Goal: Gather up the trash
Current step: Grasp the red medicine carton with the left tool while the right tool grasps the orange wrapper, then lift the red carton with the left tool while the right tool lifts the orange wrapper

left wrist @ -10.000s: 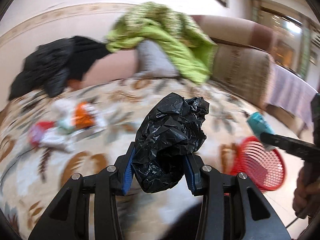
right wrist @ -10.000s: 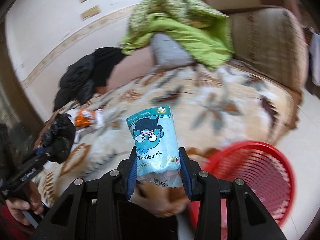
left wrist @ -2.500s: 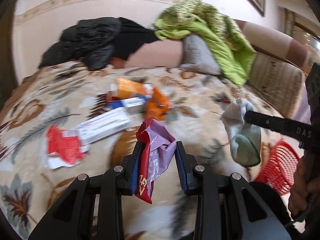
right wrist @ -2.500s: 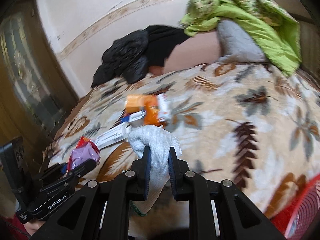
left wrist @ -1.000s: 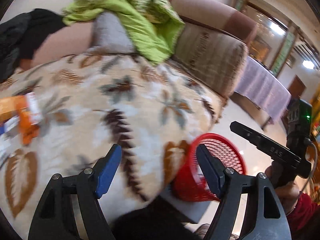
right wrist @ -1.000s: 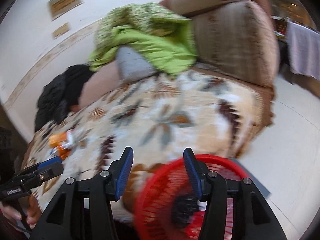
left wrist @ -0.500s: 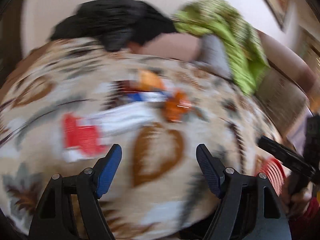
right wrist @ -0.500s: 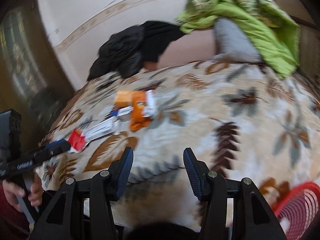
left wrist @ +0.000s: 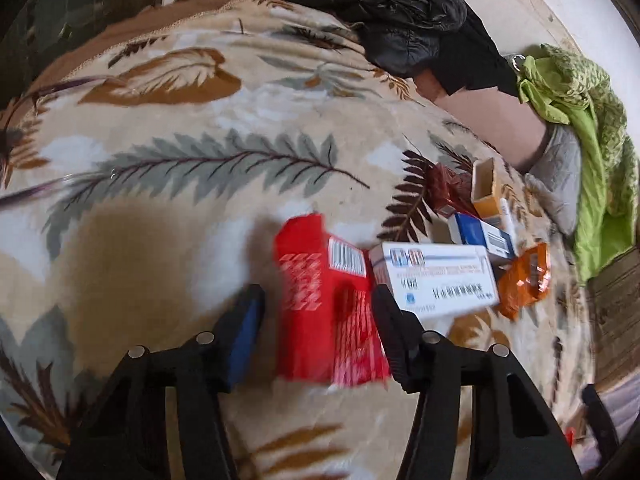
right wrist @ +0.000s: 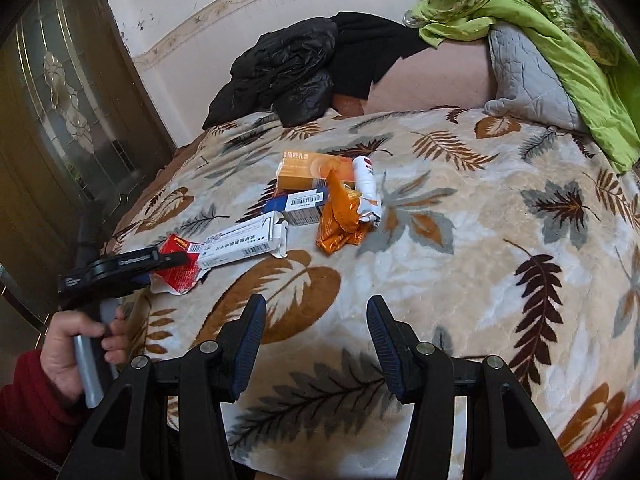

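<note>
Left gripper (left wrist: 318,330) is wide open, straddling the red packet (left wrist: 326,304) near the blanket's (left wrist: 180,168) left edge, while right gripper (right wrist: 316,334) hangs open and empty. Risk is the white box (left wrist: 436,280) touching the packet gets snagged when the jaws close.

Blurred red wrapper (left wrist: 324,304), apparently flat beside white carton (left wrist: 436,276)
</note>
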Demonstrator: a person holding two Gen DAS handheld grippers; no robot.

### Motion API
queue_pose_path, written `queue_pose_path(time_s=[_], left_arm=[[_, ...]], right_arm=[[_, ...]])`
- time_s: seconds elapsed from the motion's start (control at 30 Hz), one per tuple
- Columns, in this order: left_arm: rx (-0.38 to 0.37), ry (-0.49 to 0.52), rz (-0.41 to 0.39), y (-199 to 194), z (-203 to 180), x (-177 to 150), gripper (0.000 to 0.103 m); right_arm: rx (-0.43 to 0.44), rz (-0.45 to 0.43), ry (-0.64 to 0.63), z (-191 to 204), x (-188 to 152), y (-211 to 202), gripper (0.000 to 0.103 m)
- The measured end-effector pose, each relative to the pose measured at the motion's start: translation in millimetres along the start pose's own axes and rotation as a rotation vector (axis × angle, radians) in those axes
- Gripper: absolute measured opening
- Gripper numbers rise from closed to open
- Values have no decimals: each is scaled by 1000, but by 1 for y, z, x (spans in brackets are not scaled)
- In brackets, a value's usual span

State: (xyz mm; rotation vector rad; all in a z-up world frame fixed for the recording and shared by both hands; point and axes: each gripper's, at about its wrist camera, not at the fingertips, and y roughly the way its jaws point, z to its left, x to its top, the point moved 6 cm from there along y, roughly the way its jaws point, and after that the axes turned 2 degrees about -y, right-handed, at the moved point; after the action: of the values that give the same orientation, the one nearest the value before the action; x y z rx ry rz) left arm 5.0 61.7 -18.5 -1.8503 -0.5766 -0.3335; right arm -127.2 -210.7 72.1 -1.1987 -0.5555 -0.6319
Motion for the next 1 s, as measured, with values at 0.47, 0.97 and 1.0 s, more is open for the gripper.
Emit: queue_pose_path(time_s=[0.47,0.97,1.0], left_arm=[[57,121,-223,-30,-18,1,16],[-9,198,-326,-69,-39,-12,16],[-18,209,-337,-77,-41,-17,16]], right_arm=[[-105,35,-81,-10,71,104,57],[-69,-87,-27,3,42,52,25],[-62,-92,-22,5,37,47,25]])
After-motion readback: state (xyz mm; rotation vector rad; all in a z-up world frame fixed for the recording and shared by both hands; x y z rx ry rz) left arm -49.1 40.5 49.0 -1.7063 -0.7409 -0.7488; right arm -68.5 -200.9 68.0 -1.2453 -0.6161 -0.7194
